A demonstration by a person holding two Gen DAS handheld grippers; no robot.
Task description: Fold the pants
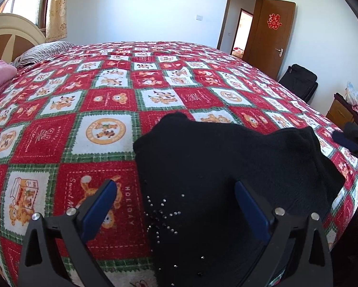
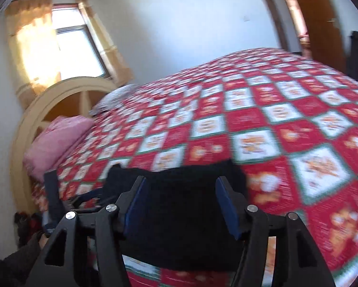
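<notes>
The left wrist view looks down along its fingers (image 1: 110, 189) over the near edge of the bed (image 1: 107, 91), close above the pants (image 1: 226, 162), facing the far door (image 1: 272, 35). The right wrist view, blurred and tilted, faces the window (image 2: 78, 47). Both share pants (image 2: 179, 191) and bed (image 2: 274, 119).

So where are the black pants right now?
The black pants lie bunched on the red checkered blanket near the bed's close edge. In the left wrist view they sit in front of the left gripper, right of the "HOLIDAY" square.
</notes>
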